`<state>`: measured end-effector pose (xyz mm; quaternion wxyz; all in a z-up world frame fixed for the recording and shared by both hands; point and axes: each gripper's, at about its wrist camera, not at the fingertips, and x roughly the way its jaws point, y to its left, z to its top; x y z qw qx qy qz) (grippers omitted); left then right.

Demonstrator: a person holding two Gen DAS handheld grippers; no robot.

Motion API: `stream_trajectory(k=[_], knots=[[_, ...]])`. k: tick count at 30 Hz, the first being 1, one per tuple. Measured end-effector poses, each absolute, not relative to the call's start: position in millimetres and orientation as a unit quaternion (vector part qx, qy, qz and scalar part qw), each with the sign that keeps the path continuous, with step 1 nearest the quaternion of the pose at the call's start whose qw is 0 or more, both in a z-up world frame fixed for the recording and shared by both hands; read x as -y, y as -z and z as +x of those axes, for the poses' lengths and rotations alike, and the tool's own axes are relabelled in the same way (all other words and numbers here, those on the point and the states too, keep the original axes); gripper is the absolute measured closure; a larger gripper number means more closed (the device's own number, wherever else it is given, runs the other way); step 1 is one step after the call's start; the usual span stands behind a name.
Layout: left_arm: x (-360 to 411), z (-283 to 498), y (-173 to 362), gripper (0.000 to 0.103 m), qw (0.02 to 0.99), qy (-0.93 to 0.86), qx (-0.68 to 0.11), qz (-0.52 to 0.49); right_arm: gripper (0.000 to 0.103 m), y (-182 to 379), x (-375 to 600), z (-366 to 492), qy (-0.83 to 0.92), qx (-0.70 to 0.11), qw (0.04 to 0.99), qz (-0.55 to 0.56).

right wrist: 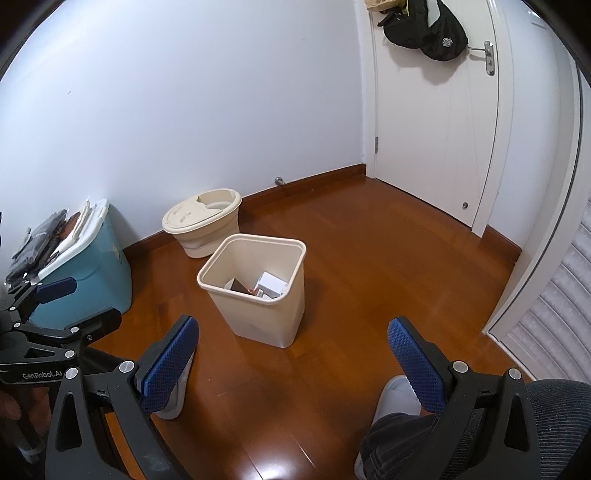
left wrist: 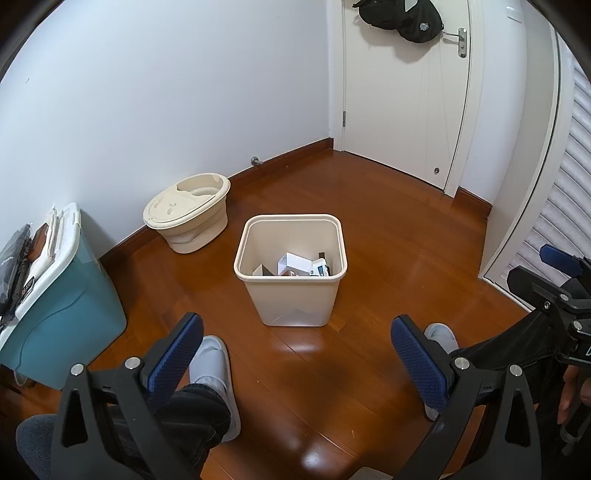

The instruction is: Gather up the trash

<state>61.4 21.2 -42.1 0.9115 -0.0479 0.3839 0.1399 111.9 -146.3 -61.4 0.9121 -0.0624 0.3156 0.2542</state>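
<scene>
A cream plastic trash bin (left wrist: pixel 291 299) stands on the wooden floor ahead of both grippers; it also shows in the right wrist view (right wrist: pixel 258 314). Inside lie white boxes (left wrist: pixel 295 264) and dark scraps, seen too in the right wrist view (right wrist: pixel 271 284). My left gripper (left wrist: pixel 295 354) is open and empty, held above the floor short of the bin. My right gripper (right wrist: pixel 293 354) is open and empty, to the bin's right. Each gripper shows at the edge of the other's view: the right one (left wrist: pixel 561 280), the left one (right wrist: pixel 48 299).
A cream lidded bucket (left wrist: pixel 188 214) sits by the wall. A teal storage box (left wrist: pixel 62 306) with items on its lid stands left. A white door (left wrist: pixel 402 92) with a hanging black bag (left wrist: pixel 402 16) is at the back. The person's slippered feet (left wrist: pixel 214 365) rest on the floor.
</scene>
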Motion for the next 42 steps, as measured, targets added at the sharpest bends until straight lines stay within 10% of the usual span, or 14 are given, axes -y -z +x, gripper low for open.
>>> stream_trajectory(k=[42], knots=[[-29.2, 57.6, 41.8, 0.000, 0.909, -0.148, -0.386, -0.061, 0.000, 67.9, 147.7, 113.5, -0.255, -0.318, 0.910, -0.071]])
